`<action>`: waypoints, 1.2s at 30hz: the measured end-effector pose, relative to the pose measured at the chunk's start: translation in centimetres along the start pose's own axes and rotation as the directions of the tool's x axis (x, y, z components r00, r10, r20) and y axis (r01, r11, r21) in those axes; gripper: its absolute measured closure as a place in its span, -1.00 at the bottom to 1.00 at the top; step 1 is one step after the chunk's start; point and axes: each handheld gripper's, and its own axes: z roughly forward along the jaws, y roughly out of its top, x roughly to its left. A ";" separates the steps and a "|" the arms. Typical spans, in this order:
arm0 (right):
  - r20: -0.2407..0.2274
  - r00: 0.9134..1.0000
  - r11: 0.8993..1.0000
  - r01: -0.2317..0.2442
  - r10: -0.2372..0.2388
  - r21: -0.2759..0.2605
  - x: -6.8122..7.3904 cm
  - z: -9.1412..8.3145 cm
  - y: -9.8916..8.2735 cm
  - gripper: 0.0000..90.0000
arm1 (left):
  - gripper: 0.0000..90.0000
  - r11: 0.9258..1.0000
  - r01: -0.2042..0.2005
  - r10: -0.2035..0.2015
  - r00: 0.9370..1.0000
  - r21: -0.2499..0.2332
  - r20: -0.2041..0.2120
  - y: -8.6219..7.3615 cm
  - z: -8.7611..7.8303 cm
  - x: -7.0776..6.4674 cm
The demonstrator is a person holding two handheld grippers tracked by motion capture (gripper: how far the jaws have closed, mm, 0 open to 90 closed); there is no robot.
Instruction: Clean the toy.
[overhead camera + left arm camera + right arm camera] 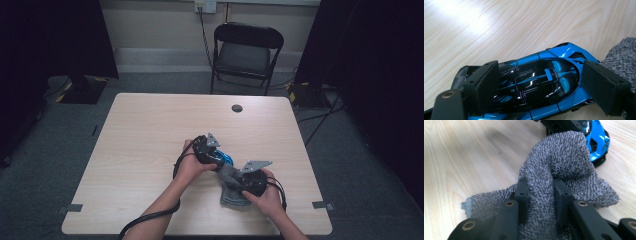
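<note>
A glossy blue and black toy car (pixel 544 80) lies on the wooden table (pixel 145 150). My left gripper (pixel 541 77) spans it, one black pad on each flank, holding it in place. In the high view the car (pixel 227 159) shows as a blue patch just past the left gripper (pixel 220 159). A grey terry cloth (pixel 564 157) is pinched in a fold between the jaws of my right gripper (pixel 540 192), and its free end drapes up against the nose of the car (pixel 599 142). From above, the cloth (pixel 232 196) trails beneath the right gripper (pixel 236 176).
A small round dark cap (pixel 237 108) is set in the table's far middle. A black folding chair (pixel 247 50) stands behind the table. Cables run on the floor at the right, and a cable hangs off the front edge by the left forearm.
</note>
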 end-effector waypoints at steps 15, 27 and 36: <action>-0.068 0.997 0.999 0.031 -0.031 0.004 0.7 0.3 0.3 0.54 | -0.66 1.000 -0.003 0.003 1.000 0.000 0.003 0.0 0.0 0.0; -0.072 0.997 1.000 0.016 -0.017 -0.021 -0.9 -2.4 0.2 0.54 | -0.66 1.000 -0.004 0.004 1.000 -0.002 0.005 -0.1 0.0 0.1; 0.022 0.996 0.993 -0.082 0.084 -0.089 -4.0 -4.1 -0.3 0.54 | -0.66 1.000 -0.005 0.005 1.000 -0.003 0.006 -0.1 0.0 0.1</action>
